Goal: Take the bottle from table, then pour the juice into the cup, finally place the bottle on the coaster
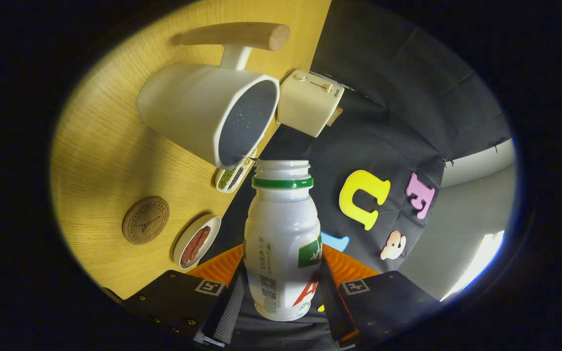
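White bottle (282,239) is sitting clamped between both fingers of your gripper (281,292), its open mouth just reaching the cup (208,109) rim; keep tilting slowly, centring over the cup.

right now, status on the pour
hand-held gripper shut on bottle. Bottle tipped, open mouth at cup rim. Coaster bare; nothing in the way.
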### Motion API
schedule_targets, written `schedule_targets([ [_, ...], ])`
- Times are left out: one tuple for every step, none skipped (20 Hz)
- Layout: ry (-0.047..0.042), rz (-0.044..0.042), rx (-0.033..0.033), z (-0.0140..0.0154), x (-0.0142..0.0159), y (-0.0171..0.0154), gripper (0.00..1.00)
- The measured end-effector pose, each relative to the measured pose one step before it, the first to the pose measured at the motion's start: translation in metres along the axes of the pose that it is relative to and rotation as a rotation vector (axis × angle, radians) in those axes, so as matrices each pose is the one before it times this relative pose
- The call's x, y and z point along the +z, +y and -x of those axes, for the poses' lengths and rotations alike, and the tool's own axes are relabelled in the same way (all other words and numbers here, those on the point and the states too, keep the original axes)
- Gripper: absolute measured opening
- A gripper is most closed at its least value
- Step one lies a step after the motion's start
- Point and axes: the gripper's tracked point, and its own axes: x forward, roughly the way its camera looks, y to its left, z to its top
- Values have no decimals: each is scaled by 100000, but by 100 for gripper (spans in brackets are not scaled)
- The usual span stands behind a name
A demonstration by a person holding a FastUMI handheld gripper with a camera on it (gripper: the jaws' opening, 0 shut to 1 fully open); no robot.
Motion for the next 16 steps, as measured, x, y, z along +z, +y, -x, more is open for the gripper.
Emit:
schedule_targets([
  [-54,190,-97,5,27,-38,72],
  [6,-284,54,6,31,88,72],
  [33,-550,60,6,14,28,72],
  [2,-569,-91,-84,-23,-2,72],
  [435,-1020,-91,40,-215,74,72],
  [231,-1702,220,-1,-102,114,72],
  [-104,-952,452,35,-47,207,72],
  [272,97,68,-157,-61,10,72],
  [52,-182,-57,4,-89,28,72],
  [-181,-1084,76,-64,37,63,72],
  [-203,-1919,74,-15,-28,89,72],
  [-225,-2388,-153,35,-48,-60,72],
  [-146,-2640,348,-11,-49,85,72],
  [-86,-2606,599,-54,-77,128,72],
  [54,-2971,669,-75,-116,119,72],
  [-72,-3406,636,30,-234,129,72],
])
